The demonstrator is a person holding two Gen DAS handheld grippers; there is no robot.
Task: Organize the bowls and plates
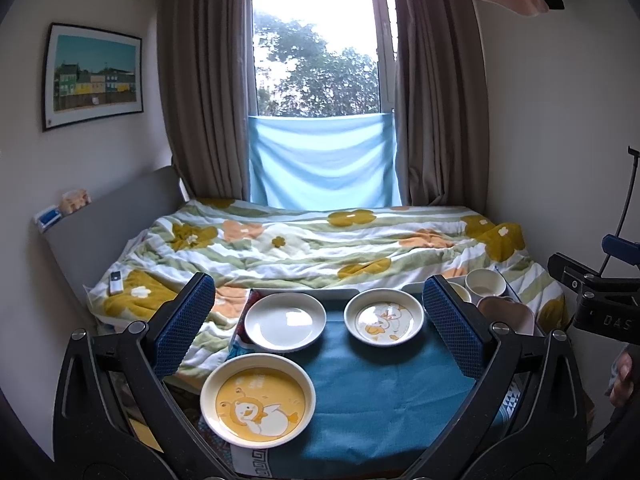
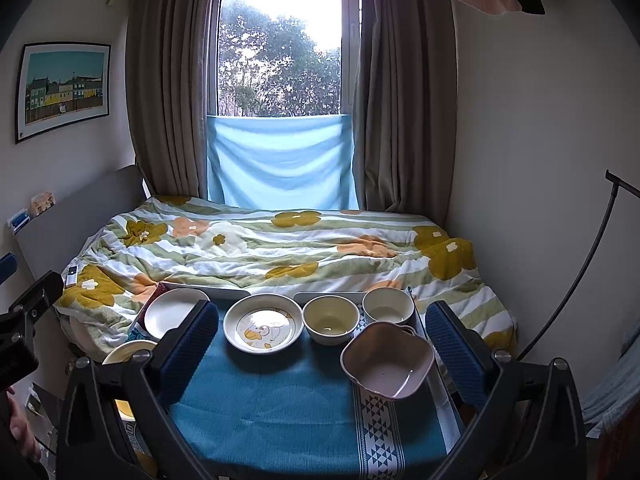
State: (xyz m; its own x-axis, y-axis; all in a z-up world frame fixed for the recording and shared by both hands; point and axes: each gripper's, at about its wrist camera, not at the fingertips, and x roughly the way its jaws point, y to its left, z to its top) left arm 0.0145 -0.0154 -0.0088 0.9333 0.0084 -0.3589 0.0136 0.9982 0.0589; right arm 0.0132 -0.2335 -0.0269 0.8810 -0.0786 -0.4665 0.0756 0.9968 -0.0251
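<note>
On the teal cloth [image 1: 372, 392] sit a yellow duck plate [image 1: 258, 400] at the near left, a plain white plate [image 1: 285, 322] behind it, and a white duck plate [image 1: 384, 318] at mid back. Two cream bowls [image 2: 331, 319] [image 2: 388, 306] and a pink squarish bowl [image 2: 387, 360] stand to the right. My left gripper [image 1: 320, 324] hangs open above the plates, nothing between its fingers. My right gripper [image 2: 322, 344] is open too, wide around the duck plate [image 2: 263, 323] and the bowls, holding nothing.
A bed with a flowered quilt [image 1: 320, 240] lies right behind the table, with a remote [image 1: 116, 282] on its left part. Curtains and a window [image 1: 316, 48] are at the back. A person's hand [image 1: 622, 376] and the other gripper's body [image 1: 592, 300] show at the right edge.
</note>
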